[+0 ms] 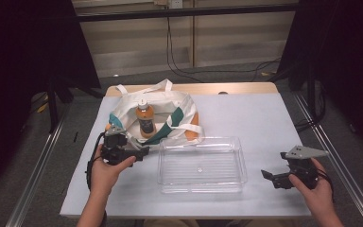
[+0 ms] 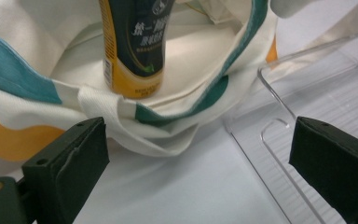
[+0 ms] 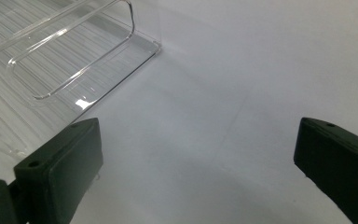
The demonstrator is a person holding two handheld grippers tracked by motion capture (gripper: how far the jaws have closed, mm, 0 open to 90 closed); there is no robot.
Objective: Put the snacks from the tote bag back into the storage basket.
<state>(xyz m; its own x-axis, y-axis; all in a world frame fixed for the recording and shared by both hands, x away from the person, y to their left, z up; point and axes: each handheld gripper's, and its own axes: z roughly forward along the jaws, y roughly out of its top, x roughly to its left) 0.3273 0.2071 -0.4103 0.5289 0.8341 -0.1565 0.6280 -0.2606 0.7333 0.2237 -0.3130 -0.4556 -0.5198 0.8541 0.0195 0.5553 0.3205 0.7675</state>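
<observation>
White bench point(image 1: 264, 118) carries a canvas bag point(image 1: 179, 106) with a bottle point(image 1: 144, 119) upright inside, just beside an apparently empty clear tray point(image 1: 201, 164). Left gripper point(image 1: 144, 152) by the bag and right gripper point(image 1: 267, 176) both have fingers wide, holding nothing.

The bottle point(image 2: 135, 46) is cut off above its label, and the bag point(image 2: 37, 107) hides its base.

The bag point(image 2: 121, 121) was woven cloth, matt and slightly coarse, while the bottle point(image 2: 135, 46) standing in it had a glossy printed label. The tray point(image 1: 201, 165) was clear, shiny plastic with a ribbed floor. The counter point(image 3: 242, 84) wore a smooth, matt pale covering, with bare wood at its far edge.
</observation>
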